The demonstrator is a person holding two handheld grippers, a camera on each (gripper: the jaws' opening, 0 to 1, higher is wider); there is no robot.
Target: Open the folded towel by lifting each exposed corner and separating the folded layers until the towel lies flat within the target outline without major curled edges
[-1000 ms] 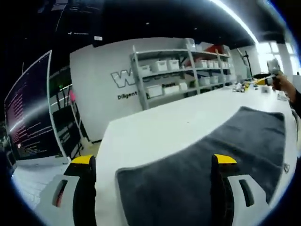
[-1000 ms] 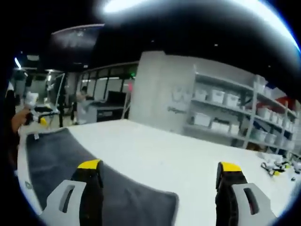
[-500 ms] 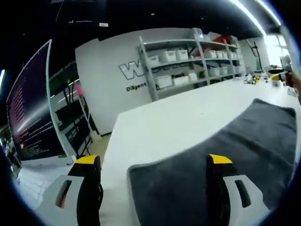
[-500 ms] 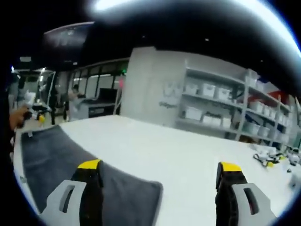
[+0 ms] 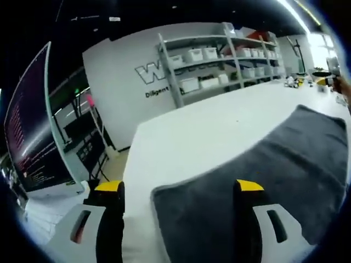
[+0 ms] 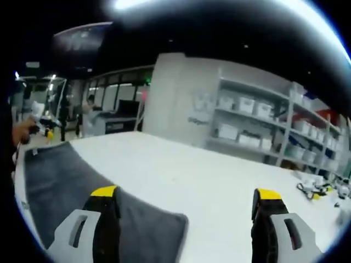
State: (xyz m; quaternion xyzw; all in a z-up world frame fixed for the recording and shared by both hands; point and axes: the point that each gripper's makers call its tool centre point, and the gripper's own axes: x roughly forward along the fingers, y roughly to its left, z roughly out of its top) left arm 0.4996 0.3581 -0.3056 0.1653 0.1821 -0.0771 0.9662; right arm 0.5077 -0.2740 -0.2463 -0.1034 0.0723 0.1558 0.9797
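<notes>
Dark grey towel (image 5: 263, 186) lying spread on the white table (image 5: 192, 137), near edge running under both grippers, long axis stretching sideways between the two hands. In the left gripper view, near left corner sitting just inside the span of the left gripper (image 5: 180, 189), the cloth passing under the right-hand jaw and running away to the right and far side. In the right gripper view, same towel (image 6: 71, 192) reaching in from the left, its near right corner lying between the jaws of the right gripper (image 6: 185, 194), closer to the left-hand jaw. Each gripper thus poised over its own corner, neither nearer than the other as far as can be judged. Both pairs of jaws spread wide, holding nothing. No fold layers or target outline made out with any certainty at this blur. Bare table beyond the towel, small clutter (image 6: 318, 189) at its far right end. Further out, white shelving (image 5: 214, 60) with bins against a lettered wall, a dark screen (image 5: 27, 131) at the left.
</notes>
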